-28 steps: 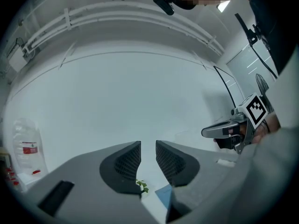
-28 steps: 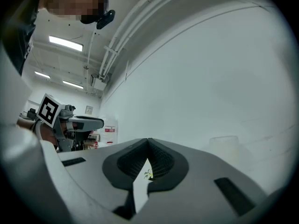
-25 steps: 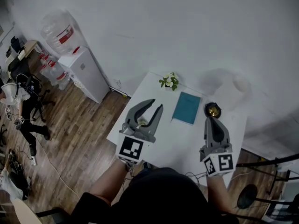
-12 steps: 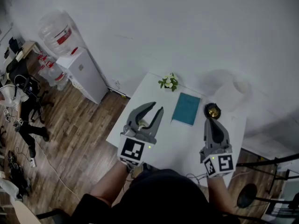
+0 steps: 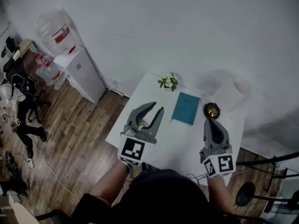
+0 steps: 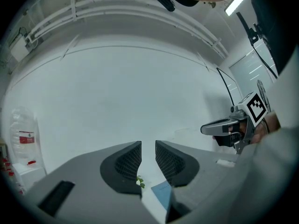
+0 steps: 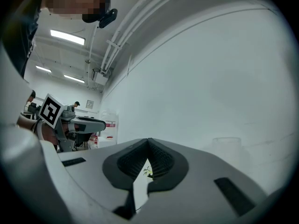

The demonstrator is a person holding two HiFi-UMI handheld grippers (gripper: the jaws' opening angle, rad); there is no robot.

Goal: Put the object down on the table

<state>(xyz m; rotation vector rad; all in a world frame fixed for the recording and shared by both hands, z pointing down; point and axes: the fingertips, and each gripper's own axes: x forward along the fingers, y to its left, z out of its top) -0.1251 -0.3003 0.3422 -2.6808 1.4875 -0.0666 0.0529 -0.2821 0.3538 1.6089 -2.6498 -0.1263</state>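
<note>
Well, going from my left: my left gripper (image 5: 157,105) hovers level above the table (image 5: 173,141) with its jaws spread partway. Looking along them I see only an empty gap, with neither pad touching anything. Ahead of it and a little to its right, at the table's far edge, stands a small plant (image 5: 169,81). Just to the right of its tips, and lower, lies the teal book (image 5: 186,108), flat on the table, its long side running away from me much as both grippers point. I take that book for the object, though I can't be sure, since neither gripper carries anything; if so, it is down and the putting-down looks done. It sits between my two grippers, a touch ahead of both, and neither is plainly the nearer. Right of the book, just ahead of my right gripper (image 5: 209,120), is a small dark bowl (image 5: 212,110) with something golden in it. That gripper hovers level too, its jaws pressed together at the tips, pinching nothing.
</note>
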